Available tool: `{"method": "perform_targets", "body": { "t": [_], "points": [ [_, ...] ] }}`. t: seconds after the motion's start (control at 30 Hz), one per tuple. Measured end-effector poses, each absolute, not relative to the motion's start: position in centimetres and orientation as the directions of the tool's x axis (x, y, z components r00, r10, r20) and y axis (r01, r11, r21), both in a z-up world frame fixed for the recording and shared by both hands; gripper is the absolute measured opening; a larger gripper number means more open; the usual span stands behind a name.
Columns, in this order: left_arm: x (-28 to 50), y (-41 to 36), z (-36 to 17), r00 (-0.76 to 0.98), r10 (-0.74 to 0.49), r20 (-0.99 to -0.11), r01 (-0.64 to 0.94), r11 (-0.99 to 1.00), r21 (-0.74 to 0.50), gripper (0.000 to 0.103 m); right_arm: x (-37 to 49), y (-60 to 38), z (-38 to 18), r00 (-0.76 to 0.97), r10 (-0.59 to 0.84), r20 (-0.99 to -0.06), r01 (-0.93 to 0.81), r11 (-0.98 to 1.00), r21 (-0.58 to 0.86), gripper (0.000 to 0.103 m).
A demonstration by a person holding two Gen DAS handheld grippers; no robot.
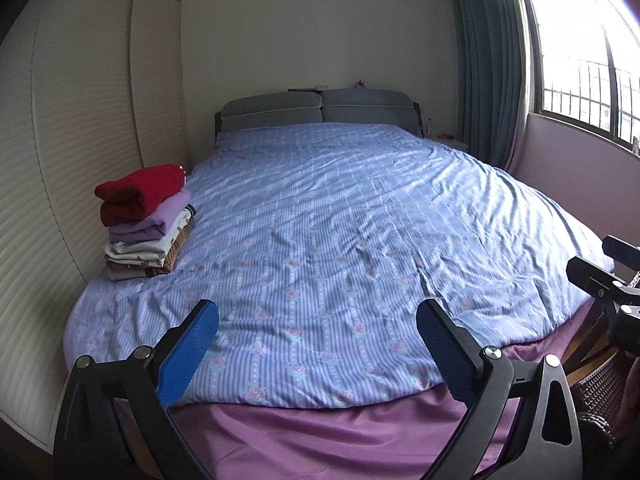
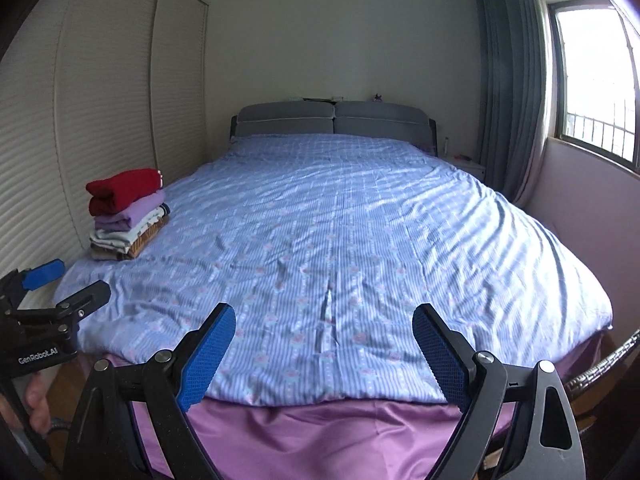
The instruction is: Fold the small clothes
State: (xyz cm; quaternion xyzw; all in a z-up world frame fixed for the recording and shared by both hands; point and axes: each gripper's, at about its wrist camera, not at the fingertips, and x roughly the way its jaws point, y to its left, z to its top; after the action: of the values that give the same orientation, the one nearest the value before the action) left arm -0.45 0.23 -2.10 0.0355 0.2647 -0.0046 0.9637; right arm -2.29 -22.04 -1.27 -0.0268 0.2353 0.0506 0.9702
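Note:
A stack of folded clothes, red on top, then purple, cream and brown, sits on the left side of the bed; it also shows in the right wrist view. My left gripper is open and empty above the foot of the bed. My right gripper is open and empty above the foot of the bed too. In the right wrist view the left gripper shows at the left edge. In the left wrist view the right gripper shows at the right edge. No loose garment is in view.
The bed has a blue striped floral quilt over a purple sheet. A grey headboard is at the far end. A louvred wardrobe is on the left, a window with green curtains on the right.

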Motion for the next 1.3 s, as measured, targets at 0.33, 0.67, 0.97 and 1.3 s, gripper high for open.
{"method": "perform_targets", "body": {
  "t": [0.33,0.67,0.97,1.3],
  "points": [
    [-1.6,0.2,-2.0,0.861,0.019,-0.508,0.009,0.999,0.053,0.101,-3.0,-22.3,-1.9,0.876,0.100,-0.472,-0.112,0.994,0.003,0.092],
    [-1.6,0.5,-2.0,0.860,0.020,-0.509,0.001,0.999,0.041,0.101,-3.1,-23.0,-1.4,0.879,0.100,-0.467,-0.101,0.995,0.022,0.093],
    [-1.4,0.0,-2.5,0.851,0.010,-0.525,0.014,0.999,0.041,0.101,-2.8,-23.2,-1.5,0.874,0.094,-0.476,-0.091,0.995,0.030,0.093],
    [-1.4,-0.1,-2.5,0.853,0.009,-0.523,0.015,0.999,0.040,0.101,-2.8,-23.3,-1.3,0.877,0.094,-0.471,-0.090,0.995,0.031,0.093]
  ]
}}
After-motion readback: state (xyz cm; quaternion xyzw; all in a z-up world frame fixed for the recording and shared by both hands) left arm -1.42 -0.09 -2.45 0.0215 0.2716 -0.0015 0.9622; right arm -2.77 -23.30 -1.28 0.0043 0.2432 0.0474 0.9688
